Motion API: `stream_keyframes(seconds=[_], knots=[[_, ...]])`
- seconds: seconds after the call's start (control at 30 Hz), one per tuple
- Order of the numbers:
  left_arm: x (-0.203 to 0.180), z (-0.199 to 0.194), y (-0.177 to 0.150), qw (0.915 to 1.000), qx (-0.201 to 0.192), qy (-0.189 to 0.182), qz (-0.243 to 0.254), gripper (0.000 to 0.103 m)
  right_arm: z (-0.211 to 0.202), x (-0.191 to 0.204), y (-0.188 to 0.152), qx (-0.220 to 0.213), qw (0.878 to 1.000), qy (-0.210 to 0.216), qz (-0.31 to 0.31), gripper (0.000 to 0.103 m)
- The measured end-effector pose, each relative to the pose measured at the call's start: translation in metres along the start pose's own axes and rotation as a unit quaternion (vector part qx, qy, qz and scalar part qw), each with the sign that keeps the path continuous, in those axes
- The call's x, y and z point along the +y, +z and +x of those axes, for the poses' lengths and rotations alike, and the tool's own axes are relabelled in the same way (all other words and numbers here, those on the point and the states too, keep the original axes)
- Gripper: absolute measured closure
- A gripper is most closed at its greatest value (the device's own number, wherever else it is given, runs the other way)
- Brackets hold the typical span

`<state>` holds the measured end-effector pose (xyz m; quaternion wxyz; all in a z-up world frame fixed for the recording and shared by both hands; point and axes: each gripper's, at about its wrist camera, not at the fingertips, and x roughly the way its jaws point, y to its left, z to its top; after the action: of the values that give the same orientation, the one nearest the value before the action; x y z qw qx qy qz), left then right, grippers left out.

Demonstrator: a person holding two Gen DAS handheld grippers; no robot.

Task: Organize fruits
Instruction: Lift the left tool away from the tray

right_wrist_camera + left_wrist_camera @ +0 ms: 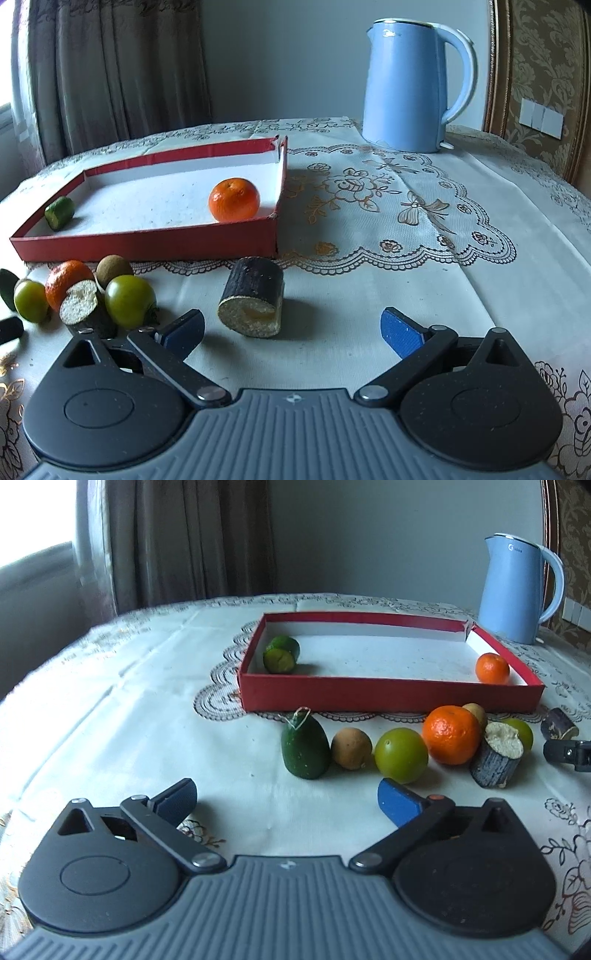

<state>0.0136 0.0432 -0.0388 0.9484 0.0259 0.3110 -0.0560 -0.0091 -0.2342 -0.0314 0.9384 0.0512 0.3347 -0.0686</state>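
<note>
Both my left tongs [286, 801] and right tongs [291, 328] gape empty, so I should straddle the dark green fruit [305, 748] at frame centre squarely before lifting it into the red tray [388, 698] behind.

Two oranges [451, 734] [492, 668], two green round fruits [401, 755] [519, 733], two brown fruits [351, 748] [475, 712], two green cucumber pieces [304, 747] [281, 654], two dark cut stubs [496, 755] [253, 297], one red box [388, 696], one kettle [517, 587].
</note>
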Motion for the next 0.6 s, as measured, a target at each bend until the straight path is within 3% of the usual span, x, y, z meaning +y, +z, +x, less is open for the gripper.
stream_keyframes(seconds=[0.1,0.33,0.6], knots=[[0.002,0.001,0.0,0.9999,0.004,-0.006,-0.007,0.0,-0.002,-0.002,0.0,-0.009,1.0,0.0,0.011,0.004],[0.002,0.0,0.0,1.0,0.005,-0.005,-0.006,0.0,-0.002,0.005,0.002,-0.014,1.0,-0.001,-0.007,0.031],[0.002,0.0,0.0,1.0,0.005,-0.005,-0.006,0.0,-0.001,0.014,0.002,-0.013,1.0,-0.007,-0.025,0.034]])
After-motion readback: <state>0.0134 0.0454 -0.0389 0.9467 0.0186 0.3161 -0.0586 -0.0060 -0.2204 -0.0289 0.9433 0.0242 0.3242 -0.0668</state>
